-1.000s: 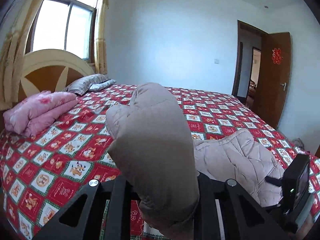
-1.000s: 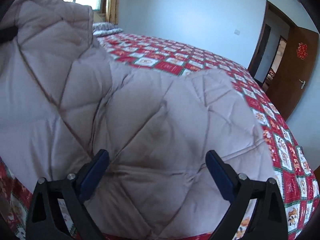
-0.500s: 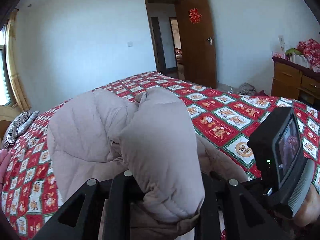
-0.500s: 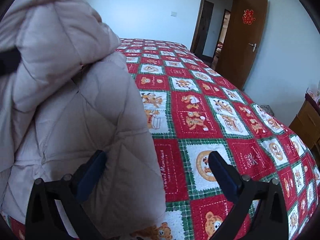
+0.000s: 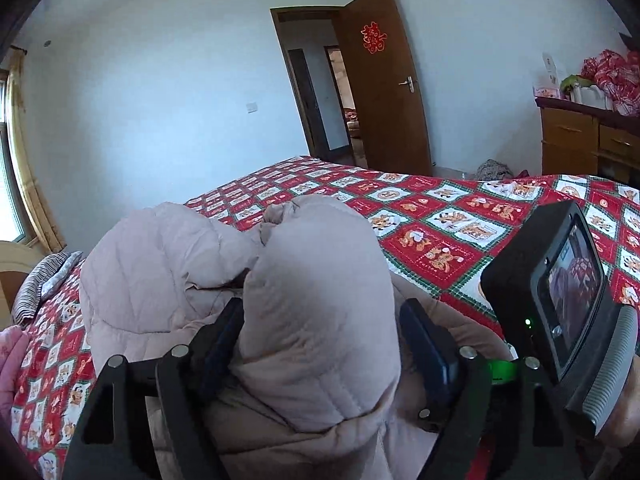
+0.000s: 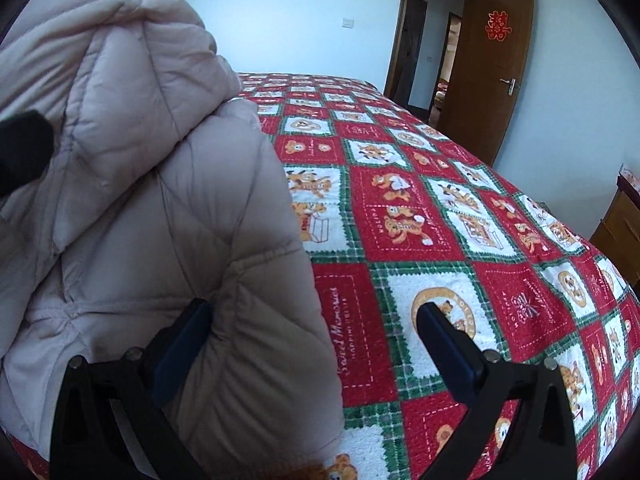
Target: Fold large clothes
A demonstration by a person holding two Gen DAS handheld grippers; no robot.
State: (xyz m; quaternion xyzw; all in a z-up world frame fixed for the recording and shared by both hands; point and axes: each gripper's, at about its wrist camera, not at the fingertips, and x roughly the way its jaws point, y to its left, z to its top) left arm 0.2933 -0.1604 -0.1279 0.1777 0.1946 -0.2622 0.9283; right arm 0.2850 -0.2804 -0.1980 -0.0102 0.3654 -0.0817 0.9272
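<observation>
A pale pink-beige padded coat [image 5: 168, 280] lies bunched on the red patterned bedspread [image 5: 440, 216]. A thick fold of the coat [image 5: 320, 300] stands between the fingers of my left gripper [image 5: 324, 332]. Its jaws are opening, and the fold still fills the gap and rests on the coat below. In the right wrist view the coat [image 6: 140, 200] fills the left half. My right gripper [image 6: 316, 328] is open wide: its left finger [image 6: 188, 336] lies against the coat's edge and its right finger [image 6: 440, 336] hangs over bare bedspread [image 6: 460, 220].
My right gripper's body with its small screen [image 5: 560, 300] sits close at the right, a hand behind it. A brown door [image 5: 384, 80] stands open beyond the bed. A wooden dresser [image 5: 580, 136] is at the right. A striped pillow [image 5: 44, 280] and pink bedding [image 5: 10, 360] lie at the left.
The left gripper swung from facing the headboard toward the door, carrying the coat's fold down onto the rest of the coat, then widened its jaws. The right gripper shifted to the coat's right edge.
</observation>
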